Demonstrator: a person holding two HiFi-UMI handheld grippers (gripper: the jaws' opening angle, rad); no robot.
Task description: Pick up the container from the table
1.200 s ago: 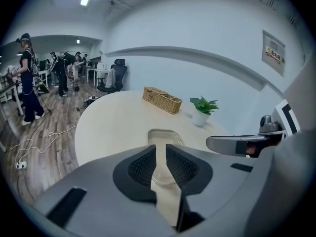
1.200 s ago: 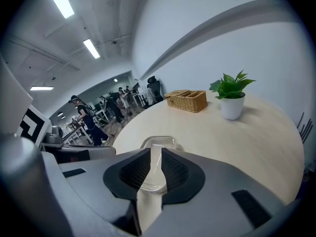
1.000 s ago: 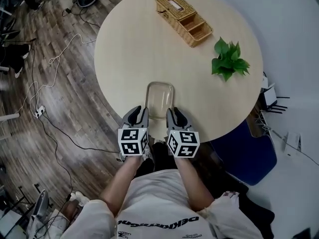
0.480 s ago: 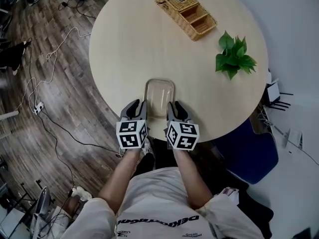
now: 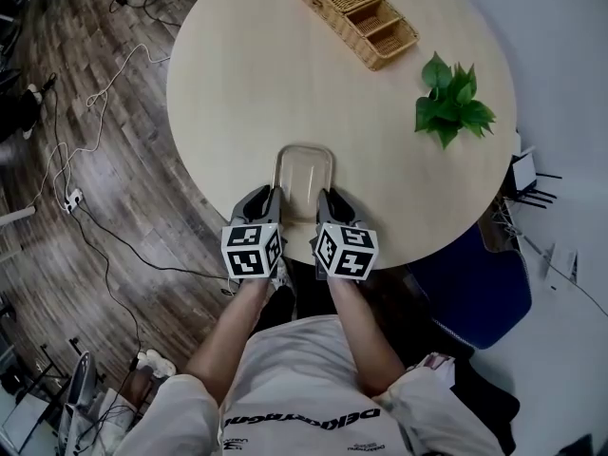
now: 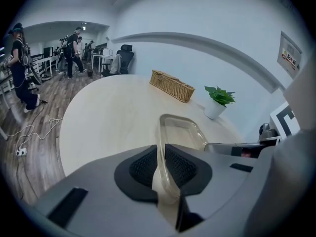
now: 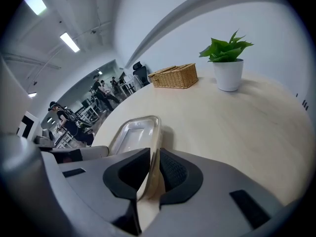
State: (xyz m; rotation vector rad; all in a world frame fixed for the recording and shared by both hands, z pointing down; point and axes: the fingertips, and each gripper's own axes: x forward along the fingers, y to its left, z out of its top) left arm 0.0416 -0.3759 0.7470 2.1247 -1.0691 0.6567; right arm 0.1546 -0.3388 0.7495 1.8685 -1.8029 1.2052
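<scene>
A clear rectangular plastic container (image 5: 304, 176) lies near the front edge of the round beige table (image 5: 247, 74). My left gripper (image 5: 271, 203) is shut on the container's left rim; in the left gripper view the rim (image 6: 160, 154) runs between the black pads. My right gripper (image 5: 324, 203) is shut on the right rim, which shows in the right gripper view as the clear wall (image 7: 154, 152) pinched between its pads. The container (image 7: 134, 132) looks empty. Whether it still rests on the table or hangs just above it I cannot tell.
A wicker basket (image 5: 359, 12) stands at the table's far side. A small green plant in a white pot (image 5: 451, 112) is at the right. A blue chair (image 5: 470, 288) sits by the table's right front. Cables (image 5: 85, 150) trail over the wooden floor at left.
Both grippers have closed in on the container's two long rims, from just short of its near end to gripping it. The view has shifted slightly.
</scene>
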